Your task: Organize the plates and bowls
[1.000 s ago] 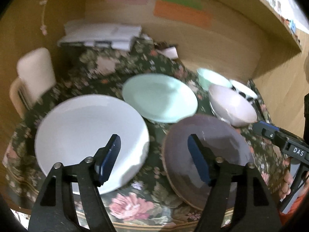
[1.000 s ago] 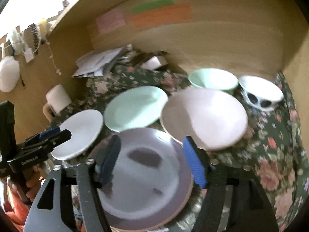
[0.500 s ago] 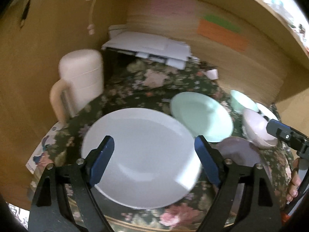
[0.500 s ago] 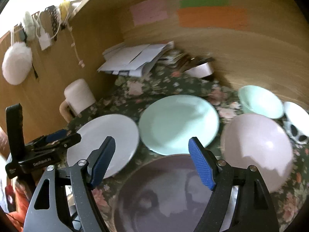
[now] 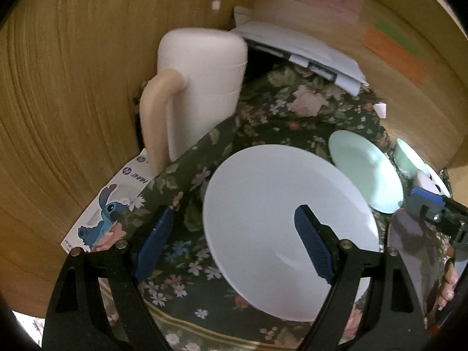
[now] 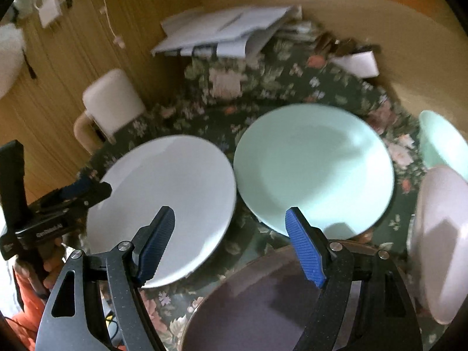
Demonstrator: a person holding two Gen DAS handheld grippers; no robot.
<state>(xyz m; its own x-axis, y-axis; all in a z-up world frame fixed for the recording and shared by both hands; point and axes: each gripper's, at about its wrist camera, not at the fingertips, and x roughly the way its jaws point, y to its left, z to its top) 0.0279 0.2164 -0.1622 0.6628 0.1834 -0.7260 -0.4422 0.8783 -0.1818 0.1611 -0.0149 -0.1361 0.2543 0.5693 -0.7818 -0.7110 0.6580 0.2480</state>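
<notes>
Right wrist view: the white plate [image 6: 163, 201] lies flat on the floral cloth [image 6: 292, 87], just beside the mint plate [image 6: 316, 169], their rims near or touching; I cannot tell which. The dark plate [image 6: 263, 307] sits nearest you, below both. At the right edge a pale pink bowl [image 6: 438, 239] and a mint bowl [image 6: 438, 143] stand close together.

Nothing is stacked. Every plate and bowl lies singly, so I judge the organizing not yet begun; all stacking of plates and nesting of bowls remains.

Your right gripper [image 6: 231, 239] hangs with its jaws apart and empty over the gap between the white and mint plates. Your left gripper [image 5: 234, 239] has just spread its jaws wider; nothing is held, though they straddle the near-left rim of the white plate.

A cream mug [image 5: 199, 87] and loose papers [image 6: 228, 29] stand behind the dishes, clear of them.
</notes>
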